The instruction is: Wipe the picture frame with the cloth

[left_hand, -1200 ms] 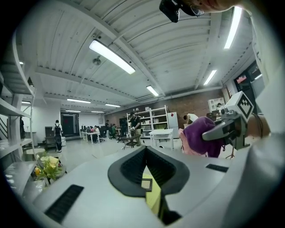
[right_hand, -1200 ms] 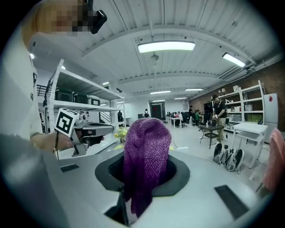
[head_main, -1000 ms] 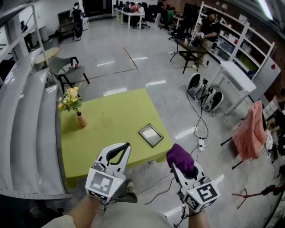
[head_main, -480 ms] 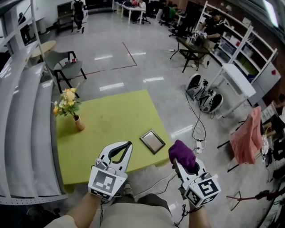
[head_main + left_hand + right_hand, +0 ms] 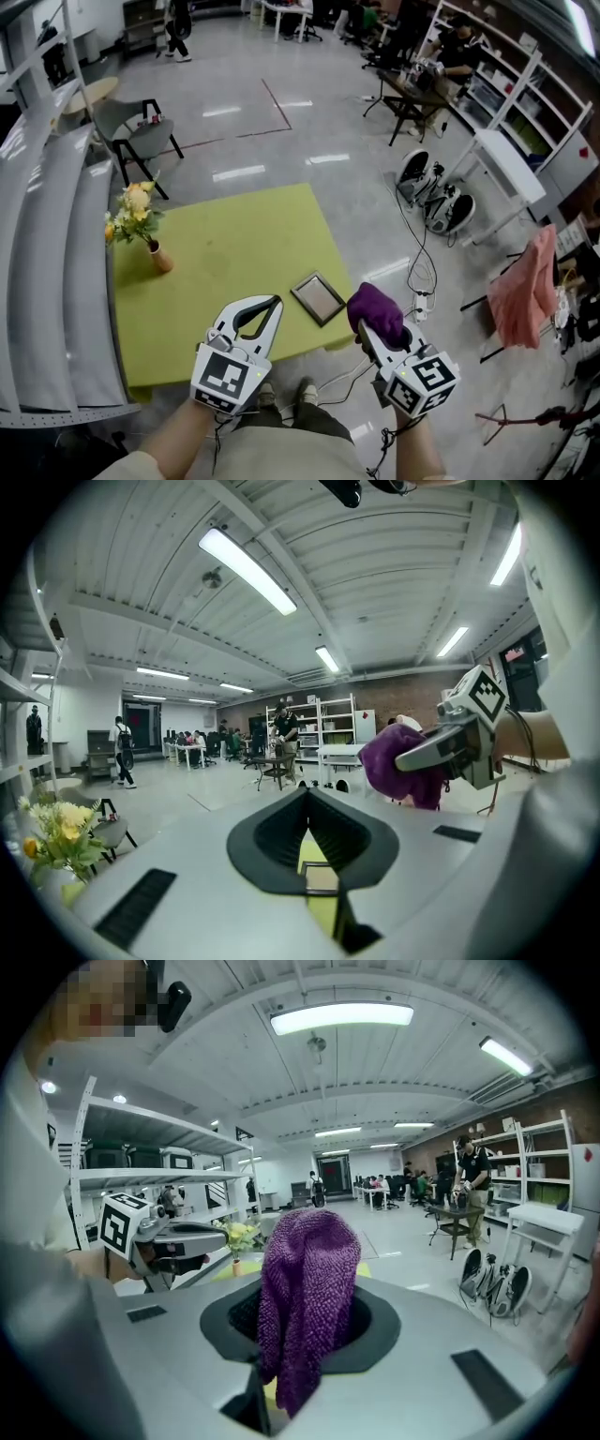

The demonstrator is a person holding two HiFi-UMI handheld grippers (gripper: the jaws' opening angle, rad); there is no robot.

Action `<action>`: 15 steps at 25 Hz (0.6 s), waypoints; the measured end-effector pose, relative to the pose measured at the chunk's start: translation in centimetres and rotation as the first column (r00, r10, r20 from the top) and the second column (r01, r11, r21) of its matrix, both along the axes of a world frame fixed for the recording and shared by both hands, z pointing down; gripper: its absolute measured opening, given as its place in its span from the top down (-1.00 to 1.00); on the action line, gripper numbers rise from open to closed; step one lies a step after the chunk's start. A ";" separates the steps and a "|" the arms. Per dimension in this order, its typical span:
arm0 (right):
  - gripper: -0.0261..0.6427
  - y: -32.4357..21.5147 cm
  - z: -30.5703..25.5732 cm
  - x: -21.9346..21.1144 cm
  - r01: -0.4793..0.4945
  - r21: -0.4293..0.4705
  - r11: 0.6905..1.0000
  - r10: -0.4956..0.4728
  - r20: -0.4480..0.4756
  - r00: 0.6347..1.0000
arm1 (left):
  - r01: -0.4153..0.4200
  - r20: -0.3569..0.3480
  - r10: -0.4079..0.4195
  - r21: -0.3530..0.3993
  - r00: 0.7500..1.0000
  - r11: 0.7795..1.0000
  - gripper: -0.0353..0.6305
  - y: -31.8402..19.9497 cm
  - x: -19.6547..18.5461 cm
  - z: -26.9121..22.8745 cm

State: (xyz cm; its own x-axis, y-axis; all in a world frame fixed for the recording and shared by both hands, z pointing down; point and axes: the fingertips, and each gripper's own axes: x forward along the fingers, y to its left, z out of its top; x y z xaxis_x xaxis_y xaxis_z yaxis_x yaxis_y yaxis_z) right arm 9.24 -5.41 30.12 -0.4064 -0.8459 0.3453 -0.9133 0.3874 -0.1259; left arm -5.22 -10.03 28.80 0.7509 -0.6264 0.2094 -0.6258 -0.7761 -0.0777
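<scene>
The right gripper (image 5: pixel 368 330) is clamped shut on a purple knitted cloth (image 5: pixel 378 309). The cloth bunches up over the jaw tips and hangs down between them, so a soft wad faces forward, ready for wiping. The left gripper (image 5: pixel 270 305) has its jaws closed tip to tip with nothing between them, only a thin slit left open. It looks to be kept free, perhaps to steady things later. The person holds both grippers up in the air at the near side of the green worktop (image 5: pixel 234 234), tilted forward towards it, and neither touches anything on it.

The picture frame (image 5: pixel 319 297) lies flat, face up, near the front right corner of the worktop, close to the edge and within easy reach. It is a plain rectangle with a pale border. Its long axis runs on a slant to the worktop's sides, from far left to near right, so its near corner points roughly at the cloth. From here the cloth is near the frame but not on it. I'd say wiping has not started, and the cloth has to come down and forward first.

Over at the far left of the worktop, a small vase of flowers (image 5: pixel 141 220) stands upright, well apart from the frame.
</scene>
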 end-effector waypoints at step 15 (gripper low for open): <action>0.61 -10.1 8.5 1.8 0.182 -0.102 0.978 -0.192 -0.096 0.977 | 0.036 0.037 -0.033 -0.082 0.999 0.996 0.87 -6.4 6.0 7.6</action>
